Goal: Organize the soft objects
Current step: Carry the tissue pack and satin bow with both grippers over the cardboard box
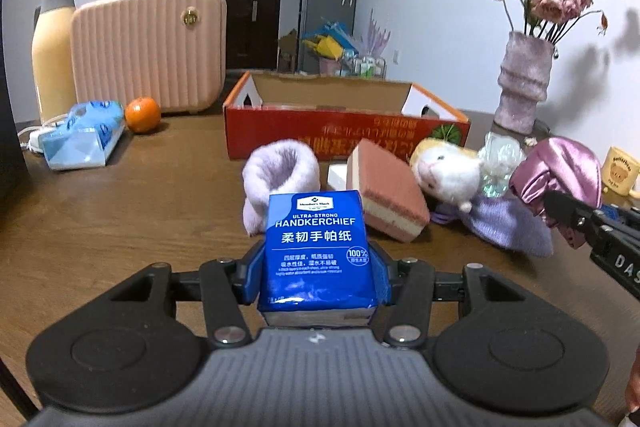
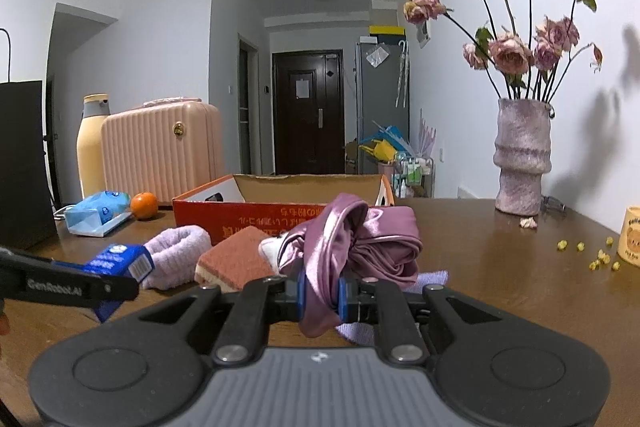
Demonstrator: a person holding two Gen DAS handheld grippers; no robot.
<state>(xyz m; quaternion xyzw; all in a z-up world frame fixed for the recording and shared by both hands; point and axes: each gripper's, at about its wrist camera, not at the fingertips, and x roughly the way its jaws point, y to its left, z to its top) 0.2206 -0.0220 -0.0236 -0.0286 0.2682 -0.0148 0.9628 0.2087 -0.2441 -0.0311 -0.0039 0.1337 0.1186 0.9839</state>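
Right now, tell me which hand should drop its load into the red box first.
Probably left: the left gripper holds the tissue pack squarely facing the red box; the right gripper holds satin cloth off to the side.

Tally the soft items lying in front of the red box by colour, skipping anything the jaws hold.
Purple: 2, fluffy band, knit cloth
Pink: 1, sponge
White and yellow: 1, plush toy
Total: 4

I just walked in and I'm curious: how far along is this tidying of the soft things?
Early on. The part of the red box in view holds nothing. In hand: the left gripper grips a blue tissue pack, and the right gripper pinches a purple satin cloth. Left on the table: lilac towel, sponge, plush toy.
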